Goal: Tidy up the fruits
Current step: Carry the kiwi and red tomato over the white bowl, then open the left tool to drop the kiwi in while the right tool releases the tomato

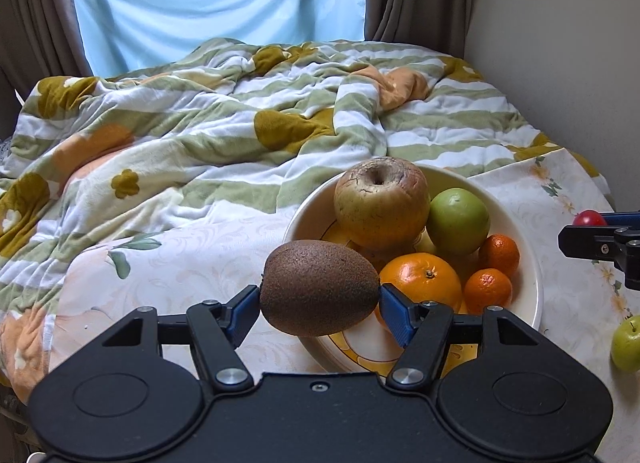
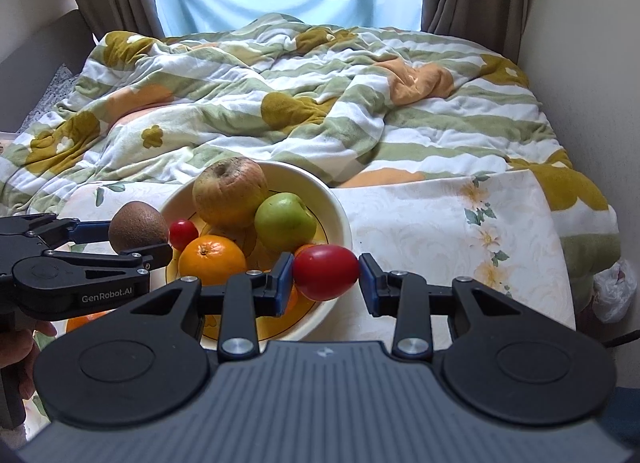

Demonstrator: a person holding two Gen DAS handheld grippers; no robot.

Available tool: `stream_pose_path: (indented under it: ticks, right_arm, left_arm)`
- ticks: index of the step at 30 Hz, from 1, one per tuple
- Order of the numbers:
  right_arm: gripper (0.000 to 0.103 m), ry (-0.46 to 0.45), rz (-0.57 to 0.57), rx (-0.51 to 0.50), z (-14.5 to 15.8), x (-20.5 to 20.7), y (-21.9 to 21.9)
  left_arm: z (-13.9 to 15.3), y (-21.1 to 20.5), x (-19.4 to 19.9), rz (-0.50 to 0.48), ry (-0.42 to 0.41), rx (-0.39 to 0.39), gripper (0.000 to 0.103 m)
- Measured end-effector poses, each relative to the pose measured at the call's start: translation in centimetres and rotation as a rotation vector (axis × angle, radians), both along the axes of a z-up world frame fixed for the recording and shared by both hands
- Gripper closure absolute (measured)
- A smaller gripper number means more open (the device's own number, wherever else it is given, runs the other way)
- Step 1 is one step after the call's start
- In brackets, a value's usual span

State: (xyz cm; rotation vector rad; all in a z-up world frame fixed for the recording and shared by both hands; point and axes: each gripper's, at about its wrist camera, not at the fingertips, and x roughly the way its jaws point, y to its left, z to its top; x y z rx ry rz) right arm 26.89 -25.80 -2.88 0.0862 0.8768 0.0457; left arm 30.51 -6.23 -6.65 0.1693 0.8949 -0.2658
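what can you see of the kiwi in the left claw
The kiwi is a brown, fuzzy, egg-shaped fruit, whole and unpeeled. It lies sideways, pinched end to end between the blue pads of the left claw, held in the air at the near left rim of the cream bowl. Only the pads touch it.

"GenRobot.AI" in pale letters on side of left tongs (image 2: 138,241).

Each black claw (image 1: 319,305) has blue pads (image 2: 285,277), silver screws and round plates, one marked GenRobot.AI.
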Motion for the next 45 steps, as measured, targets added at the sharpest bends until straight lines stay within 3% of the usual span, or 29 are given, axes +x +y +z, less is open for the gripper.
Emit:
stream_pose_path:
  ticks: [4,24,40,41,43,45]
  right_arm:
    - [0.053,0.008,-0.005,0.0,-0.3,0.4,-0.1]
    - [0.053,-0.005,0.108,0.001,0.1,1.9,1.7]
    - [0.051,0.044,0.143,0.038,-3.5,4.6,3.3]
    - [0.048,0.038,0.137,0.04,-3.5,4.5,3.2]
    - [0.031,0.023,0.135,0.054,-3.2,4.2,3.1]
    - [0.0,-0.001,0.125,0.053,-2.8,3.9,3.0]
  left_arm:
    - [0.7,-0.2,-0.5,-0.007,-0.049,0.014,0.002]
    - [4.7,1.1,-5.4,0.066,-0.125,-0.002,0.002]
    - [3.8,2.0,-6.0,0.105,-0.121,0.028,0.002]
    - [3.8,2.1,-6.0,0.105,-0.118,0.025,0.002]
    - [3.7,2.2,-6.0,0.102,-0.115,0.024,0.001]
    - [3.7,2.2,-6.1,0.1,-0.115,0.027,0.001]
